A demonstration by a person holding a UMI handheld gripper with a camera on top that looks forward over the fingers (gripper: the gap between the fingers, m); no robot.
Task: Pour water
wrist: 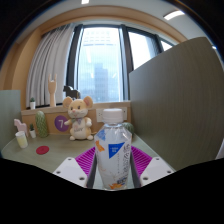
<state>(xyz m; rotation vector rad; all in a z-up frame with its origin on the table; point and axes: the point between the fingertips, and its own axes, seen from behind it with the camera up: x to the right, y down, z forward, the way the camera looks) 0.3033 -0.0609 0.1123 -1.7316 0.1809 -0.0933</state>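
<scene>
A clear plastic water bottle (pixel 113 150) with a white cap and a blue and white label stands upright between my fingers. My gripper (pixel 113 166) is shut on it: both magenta pads (pixel 86 157) press against its sides. The bottle's lower part shows an orange mark. The bottle looks raised above the green table (pixel 55 152), with its base hidden low between the fingers. No cup or other vessel for the water shows in this view.
A stuffed mouse toy (pixel 77 118) sits on the table beyond the fingers to the left. Small bottles and figures (pixel 30 127) stand further left, with a pink disc (pixel 42 149) near them. A tall grey-green panel (pixel 178 95) stands to the right. A window is behind.
</scene>
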